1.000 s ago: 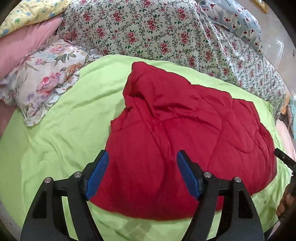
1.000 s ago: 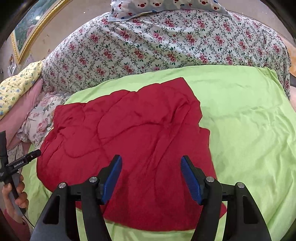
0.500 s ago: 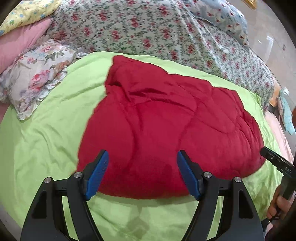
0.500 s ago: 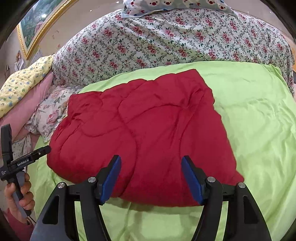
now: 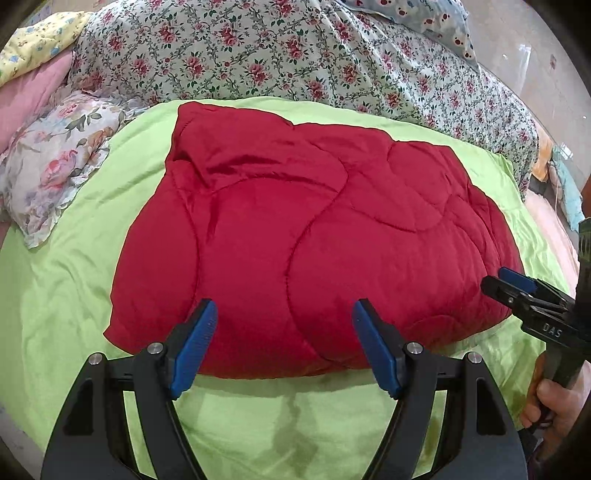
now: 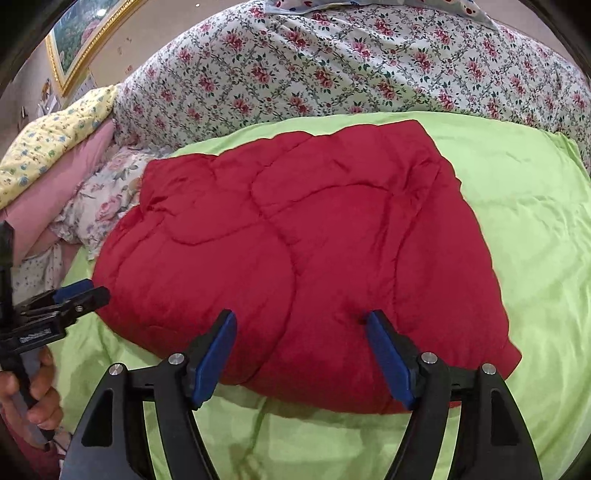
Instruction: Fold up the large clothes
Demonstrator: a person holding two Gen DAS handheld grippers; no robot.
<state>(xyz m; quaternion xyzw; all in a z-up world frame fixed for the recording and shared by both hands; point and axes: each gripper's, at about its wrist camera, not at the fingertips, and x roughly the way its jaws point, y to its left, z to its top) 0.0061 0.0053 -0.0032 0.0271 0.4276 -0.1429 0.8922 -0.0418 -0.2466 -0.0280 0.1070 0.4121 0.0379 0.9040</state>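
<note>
Red quilt (image 5: 314, 236) folded on green bed (image 5: 66, 280).
Left hand-held gripper (image 5: 284, 339) released; right hand-held gripper (image 6: 301, 350) just widened, nothing grasped.

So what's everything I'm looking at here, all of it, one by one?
quilt: one, red, folded, lying on the green sheet
sheet: one, lime green, spread under the quilt
flowered cover: one, white with pink roses, heaped behind the sheet
pillow: one, pale with big flowers, left of the quilt
yellow bedding: one, yellow with small flowers, far left
pink bedding: one, pink, under the yellow
picture: one, gold frame, on the wall
left tongs: black with blue pads, open, over the quilt's near edge
right tongs: same, open, just been opening
</note>
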